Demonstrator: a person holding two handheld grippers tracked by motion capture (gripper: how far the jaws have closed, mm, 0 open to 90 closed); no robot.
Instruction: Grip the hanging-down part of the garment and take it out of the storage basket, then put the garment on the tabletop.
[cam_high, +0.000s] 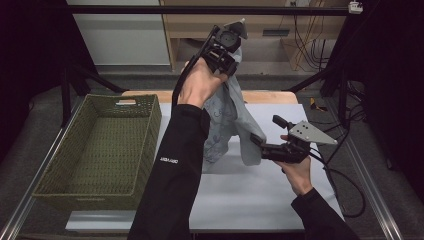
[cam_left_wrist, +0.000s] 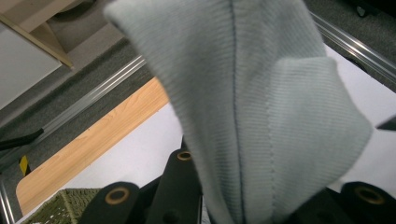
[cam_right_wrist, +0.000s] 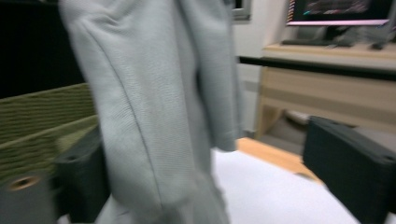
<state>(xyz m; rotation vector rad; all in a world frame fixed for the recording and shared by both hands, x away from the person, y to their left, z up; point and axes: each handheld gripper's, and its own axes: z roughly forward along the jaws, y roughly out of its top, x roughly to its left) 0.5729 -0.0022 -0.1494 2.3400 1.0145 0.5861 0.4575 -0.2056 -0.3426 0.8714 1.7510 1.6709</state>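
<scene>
Gripping pale garment (cam_high: 227, 117) aloft, left claw (cam_high: 226, 54) clamped, right claw (cam_high: 264, 146) spread around its hem.

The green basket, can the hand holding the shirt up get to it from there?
Probably yes. The left gripper holds the grey garment up, right beside the open-topped green basket; nothing sits between them.

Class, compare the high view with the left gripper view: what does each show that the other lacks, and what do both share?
High view alone: both hands, the left gripper raised and shut on the pale garment, the right gripper at its lower edge, the whole green basket. Left gripper view alone: the knit ribbing and seam close up. Shared: the garment, a basket corner, the white table sheet and the wooden edge.
</scene>
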